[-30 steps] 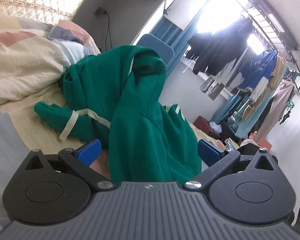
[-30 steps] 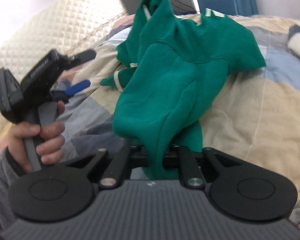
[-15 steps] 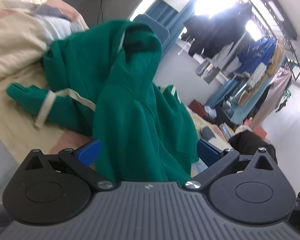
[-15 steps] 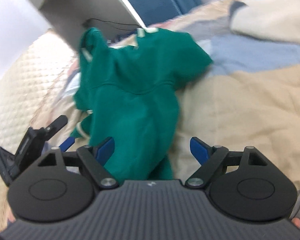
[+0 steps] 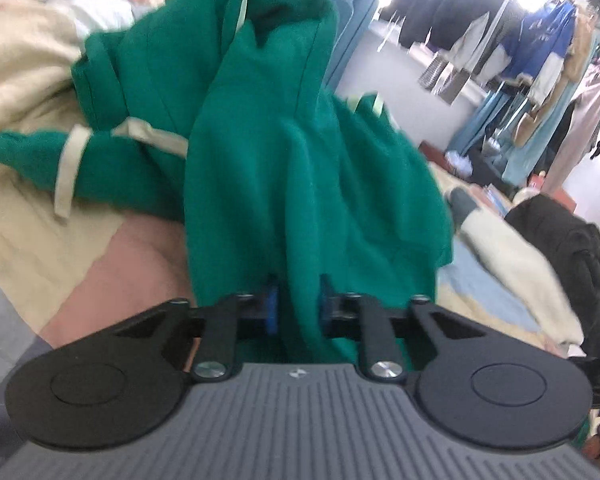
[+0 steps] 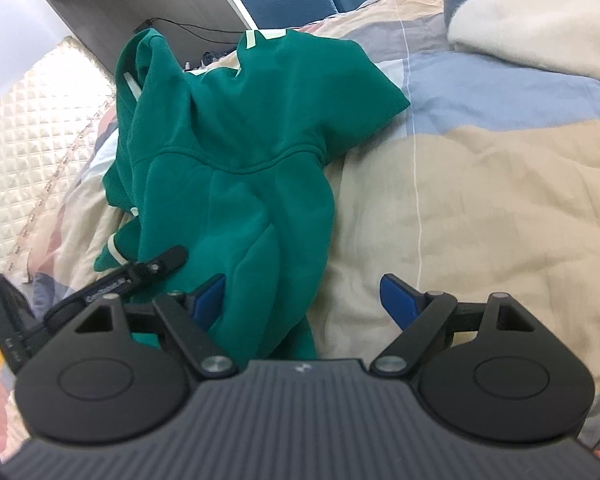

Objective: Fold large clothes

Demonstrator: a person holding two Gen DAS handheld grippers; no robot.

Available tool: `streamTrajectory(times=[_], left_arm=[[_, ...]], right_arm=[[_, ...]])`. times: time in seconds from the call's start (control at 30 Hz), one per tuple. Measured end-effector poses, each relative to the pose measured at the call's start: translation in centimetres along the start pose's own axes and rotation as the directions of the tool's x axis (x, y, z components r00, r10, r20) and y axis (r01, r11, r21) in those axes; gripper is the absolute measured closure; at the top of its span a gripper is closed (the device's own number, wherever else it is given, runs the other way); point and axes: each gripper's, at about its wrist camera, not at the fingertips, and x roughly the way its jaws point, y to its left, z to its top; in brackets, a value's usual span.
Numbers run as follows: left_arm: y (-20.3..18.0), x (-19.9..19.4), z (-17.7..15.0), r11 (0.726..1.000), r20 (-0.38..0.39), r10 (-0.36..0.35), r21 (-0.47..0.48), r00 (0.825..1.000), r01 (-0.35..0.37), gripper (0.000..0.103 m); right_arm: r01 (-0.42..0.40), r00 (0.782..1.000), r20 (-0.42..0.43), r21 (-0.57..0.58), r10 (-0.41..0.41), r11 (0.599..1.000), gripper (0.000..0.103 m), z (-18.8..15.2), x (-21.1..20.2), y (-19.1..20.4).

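A green hoodie (image 5: 284, 148) with pale trim lies bunched on the bed, its hood standing up at the far end. My left gripper (image 5: 296, 308) is shut on a fold of its near edge. In the right wrist view the hoodie (image 6: 236, 152) spreads from the middle to the upper left. My right gripper (image 6: 304, 300) is open; the cloth hangs past its left finger (image 6: 210, 296), which touches the fabric. The left gripper (image 6: 140, 272) shows at the lower left, against the hoodie.
The bed has a patchwork quilt (image 6: 480, 184) in beige, blue and pink. A cream blanket (image 6: 540, 20) lies at the far right. A quilted headboard (image 6: 32, 140) is on the left. A rack of hanging clothes (image 5: 520, 48) and a dark garment (image 5: 564, 248) stand beyond the bed.
My right gripper has opened and let go of the hoodie. My left gripper has closed on the hoodie's near fold and moved in closer.
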Motion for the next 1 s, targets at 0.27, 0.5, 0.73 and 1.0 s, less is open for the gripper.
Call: streamTrajectory(times=[0.27,0.5,0.73,1.0], left_arm=[[-0.6,-8.2,-0.3,1.000,0.139,-0.023,-0.017,0.990,0.025,0.099],[-0.2,-15.4,-1.4,0.995,0.217,0.005,-0.103,0.976,0.018,0.102],[0.4,-13.5,-1.4,0.986,0.151,-0.064,-0.141,0.986,0.085,0.101],[1.7,-7.6,2.4,0.979,0.106,-0.049,-0.194,0.993,0.069,0.036]], right_arm=[[-0.021,0.997,0.076,-0.017,0.022,1.000,0.019,-0.1,-1.5,0.3],[-0.073,0.983,0.170,0.014,0.070,0.997,0.019,-0.2,-4.3,0.1],[-0.083,0.980,0.188,0.069,0.068,0.994,0.018,0.6,-4.8,-0.3],[-0.122,0.989,0.109,0.232,0.099,0.965,0.018,5.7,0.9,-1.9]])
